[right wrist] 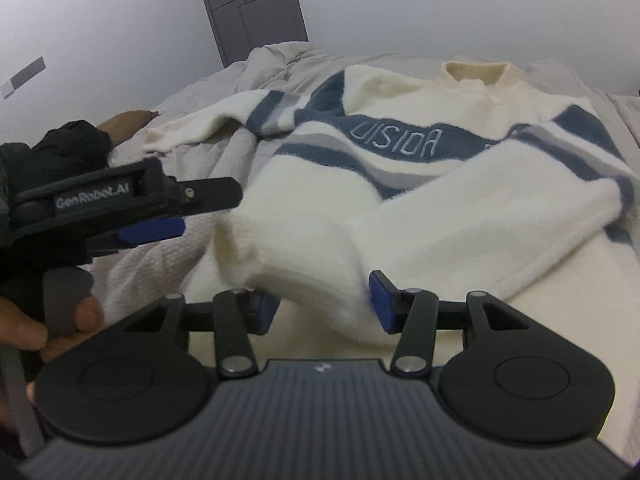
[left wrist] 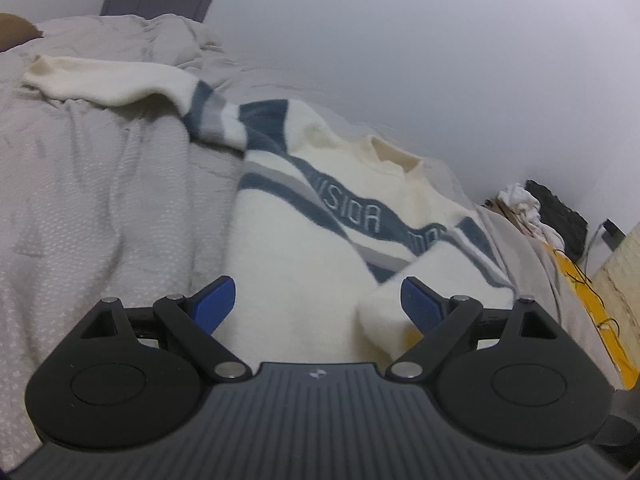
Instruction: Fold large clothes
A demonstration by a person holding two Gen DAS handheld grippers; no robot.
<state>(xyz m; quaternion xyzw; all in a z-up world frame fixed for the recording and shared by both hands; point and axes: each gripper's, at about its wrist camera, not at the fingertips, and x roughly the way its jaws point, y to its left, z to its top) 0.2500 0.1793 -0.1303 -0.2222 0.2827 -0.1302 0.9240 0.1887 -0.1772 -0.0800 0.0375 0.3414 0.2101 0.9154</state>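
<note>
Two tools hover low over a cream sweater [right wrist: 320, 184] spread face-up on a bed [left wrist: 100, 200]. Nearest, the right tool [right wrist: 322, 302] has its blue pads parted and clasping nothing; the cuff of one sleeve [right wrist: 304, 256] lies just in front, between the pads but seemingly not pinched, folded across the sweater's chest, probably the first fold. To its left, the left tool [right wrist: 176, 216], held by a gloved hand [right wrist: 52, 184], is spread wide and empty at the sweater's near side edge, likely placed to take the other sleeve [left wrist: 104, 80]. That sleeve stretches out flat, well apart, beyond the left tool. Farthest lie the collar [right wrist: 476, 72], rumpled bedding and a door [right wrist: 256, 8].
</note>
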